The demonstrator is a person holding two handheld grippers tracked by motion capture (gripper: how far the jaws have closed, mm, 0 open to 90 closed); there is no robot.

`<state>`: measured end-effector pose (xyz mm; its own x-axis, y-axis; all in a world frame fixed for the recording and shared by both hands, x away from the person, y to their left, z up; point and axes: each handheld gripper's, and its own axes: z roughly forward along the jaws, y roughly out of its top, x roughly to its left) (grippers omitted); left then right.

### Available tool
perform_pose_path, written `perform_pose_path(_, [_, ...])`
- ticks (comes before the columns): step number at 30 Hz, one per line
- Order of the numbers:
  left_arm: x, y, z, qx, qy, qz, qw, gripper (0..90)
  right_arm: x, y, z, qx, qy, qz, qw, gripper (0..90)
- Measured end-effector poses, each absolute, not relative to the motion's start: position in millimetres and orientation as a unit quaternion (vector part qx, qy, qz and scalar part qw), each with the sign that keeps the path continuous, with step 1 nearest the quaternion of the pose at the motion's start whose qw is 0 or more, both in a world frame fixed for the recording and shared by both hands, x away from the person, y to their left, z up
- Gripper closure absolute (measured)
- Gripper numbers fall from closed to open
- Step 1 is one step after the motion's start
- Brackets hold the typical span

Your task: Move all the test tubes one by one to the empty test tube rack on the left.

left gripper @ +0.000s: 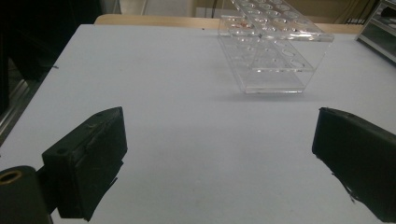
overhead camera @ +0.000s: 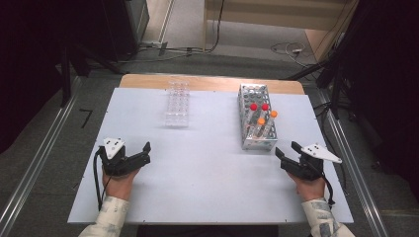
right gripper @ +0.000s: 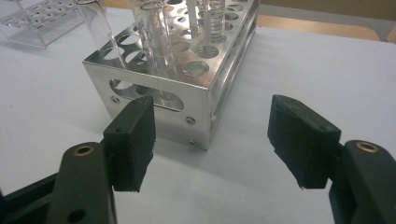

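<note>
A metal tube rack (overhead camera: 258, 143) stands right of the table's middle and holds clear tubes, two with red caps (overhead camera: 253, 106) and two with orange caps (overhead camera: 261, 120). An empty clear plastic rack (overhead camera: 178, 103) sits at the far middle left. My left gripper (overhead camera: 146, 152) rests near the front left, open, with nothing between its jaws; ahead of it in the left gripper view (left gripper: 219, 140) lies the clear rack (left gripper: 273, 56). My right gripper (overhead camera: 286, 148) is open just in front of the metal rack's near right corner. In the right gripper view (right gripper: 212, 126) that rack (right gripper: 187, 100) and its tubes (right gripper: 152, 32) stand close ahead.
The white tabletop (overhead camera: 207, 177) lies on a wooden table whose far edge (overhead camera: 212, 81) shows. Metal rails run along the floor on both sides. Cables lie on the floor beyond the table. A person's hands and patterned sleeves enter from the bottom.
</note>
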<state>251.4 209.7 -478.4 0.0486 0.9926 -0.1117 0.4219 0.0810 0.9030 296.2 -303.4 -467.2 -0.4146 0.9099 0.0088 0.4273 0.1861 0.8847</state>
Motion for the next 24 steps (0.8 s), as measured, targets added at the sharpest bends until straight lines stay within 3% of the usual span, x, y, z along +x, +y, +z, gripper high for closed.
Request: perform_pose_path(24, [253.0,207.8,-480.3,0.595,0.601,0.331,0.419,3.6,304.6,-285.4,-461.2,0.447,0.722,0.450,0.276,32.3])
